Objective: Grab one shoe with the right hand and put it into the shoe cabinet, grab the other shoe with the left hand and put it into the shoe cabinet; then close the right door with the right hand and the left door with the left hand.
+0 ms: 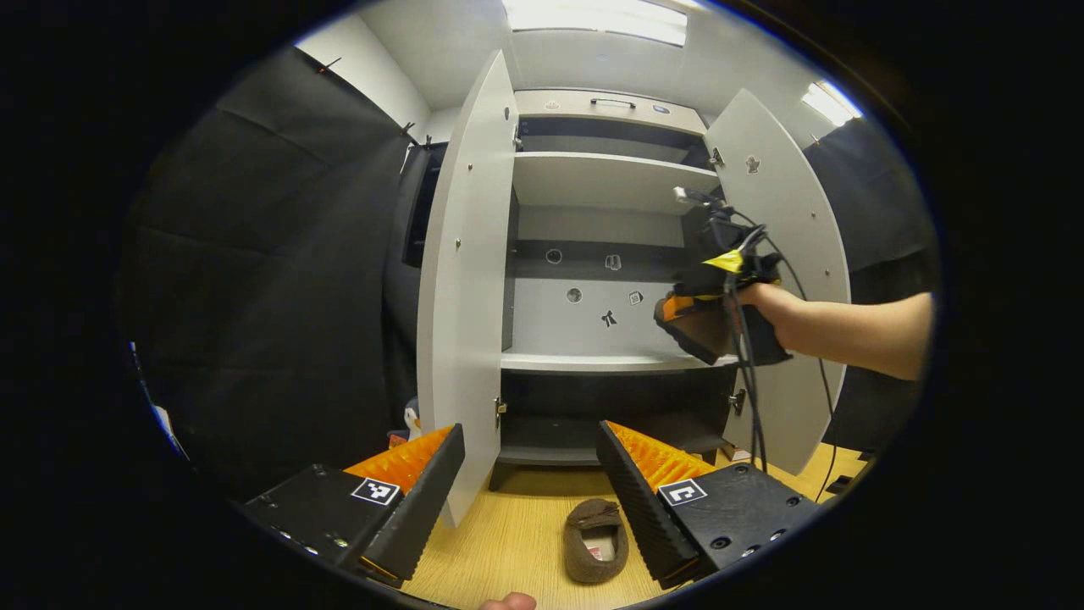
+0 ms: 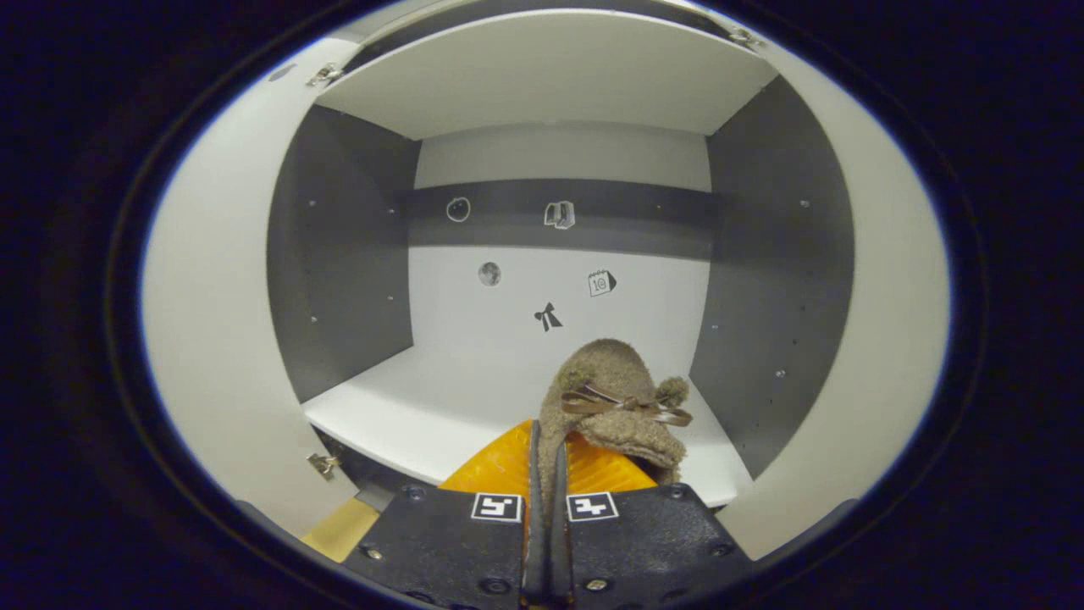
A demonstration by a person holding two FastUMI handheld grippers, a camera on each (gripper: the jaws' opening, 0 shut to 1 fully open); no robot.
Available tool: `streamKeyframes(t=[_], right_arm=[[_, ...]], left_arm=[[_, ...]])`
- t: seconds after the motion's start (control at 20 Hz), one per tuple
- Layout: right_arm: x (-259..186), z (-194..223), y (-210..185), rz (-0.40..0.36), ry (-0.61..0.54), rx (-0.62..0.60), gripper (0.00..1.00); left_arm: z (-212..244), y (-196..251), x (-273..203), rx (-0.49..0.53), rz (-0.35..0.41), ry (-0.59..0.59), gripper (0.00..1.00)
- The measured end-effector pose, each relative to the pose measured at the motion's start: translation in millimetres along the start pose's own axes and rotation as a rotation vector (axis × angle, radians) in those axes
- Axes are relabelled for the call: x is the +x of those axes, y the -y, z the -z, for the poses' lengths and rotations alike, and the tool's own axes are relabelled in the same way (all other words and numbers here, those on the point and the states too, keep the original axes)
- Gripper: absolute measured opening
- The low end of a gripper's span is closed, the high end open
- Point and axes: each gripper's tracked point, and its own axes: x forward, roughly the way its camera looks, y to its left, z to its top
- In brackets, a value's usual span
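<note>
A brown fuzzy slipper [image 1: 597,538] lies on the wooden floor [image 1: 517,534], just in front of and between the fingers of my left gripper [image 1: 530,429], which is open and holds nothing. The white shoe cabinet [image 1: 601,182] stands ahead with both doors open. A hand holds my right gripper [image 1: 690,318] at the right side of the middle shelf [image 1: 593,363]. In the right gripper view, my right gripper [image 2: 546,462] is shut on the other slipper [image 2: 610,394], a brown one with a bow. It pinches the slipper's edge, and the toe points in over the middle shelf [image 2: 423,407].
The left door [image 1: 466,280] stands open close by on the left and the right door [image 1: 783,254] swings out on the right. The cabinet has a lower compartment [image 1: 550,428] and an upper shelf [image 1: 610,178]. A small toy [image 1: 412,419] sits by the left door's foot.
</note>
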Motion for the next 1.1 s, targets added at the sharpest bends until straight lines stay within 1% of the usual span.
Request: streamKeyframes(t=[0.15,0.25,0.3,0.4,0.55,0.6,0.65,0.75,0.8,0.85,0.9,0.95,1.0,1.05,1.1], right_arm=[[41.2,-3.3,2.2,0.044,-0.062,-0.06,0.06],[62.8,5.6,3.6,0.076,-0.127,-0.091,0.06],[71.8,10.5,2.0,0.079,-0.158,-0.099,0.06],[82.2,15.6,-0.4,0.099,-0.189,-0.097,0.06],[88.7,22.5,-9.0,0.09,-0.218,-0.117,0.09],[91.2,17.9,-3.4,0.117,-0.206,-0.125,0.14],[89.6,17.4,-3.0,0.128,-0.199,-0.124,0.17],[85.8,19.7,-8.9,0.121,-0.216,-0.127,0.27],[81.4,18.3,-12.3,0.112,-0.217,-0.13,0.43],[76.1,14.7,-14.9,0.109,-0.211,-0.13,0.46],[69.7,10.7,-16.3,0.107,-0.203,-0.129,0.57],[61.9,7.8,-17.8,0.102,-0.198,-0.127,0.57],[53.7,5.2,-19.2,0.094,-0.19,-0.117,0.53],[43.9,1.9,-20.1,0.09,-0.174,-0.104,0.61],[34.3,-2.2,-20.0,0.089,-0.151,-0.097,0.53]], left_arm=[[-0.1,-0.1,0.6,-0.002,-0.003,-0.001,0.95],[1.0,-1.3,1.6,-0.003,-0.007,-0.006,0.95],[1.1,-2.1,1.6,-0.006,-0.009,-0.007,0.95],[2.7,-3.2,2.2,-0.012,-0.015,-0.009,0.95],[4.2,-6.1,3.7,-0.009,-0.02,-0.009,0.95],[4.5,-7.9,3.6,-0.001,-0.025,-0.01,0.95],[5.4,-11.3,3.6,0.004,-0.033,-0.011,0.95],[4.9,-14.8,3.7,-0.008,-0.042,-0.005,0.95],[5.0,-15.0,4.1,-0.019,-0.042,-0.004,0.95],[5.2,-14.7,4.7,-0.026,-0.04,-0.005,0.95],[5.1,-15.1,4.1,-0.029,-0.04,-0.005,0.95],[6.2,-16.2,4.9,-0.027,-0.04,-0.005,0.95],[6.2,-15.8,5.2,-0.026,-0.039,-0.003,0.95],[6.9,-15.1,5.9,-0.026,-0.036,-0.001,0.95],[7.1,-13.4,6.1,-0.03,-0.032,0.0,0.95]])
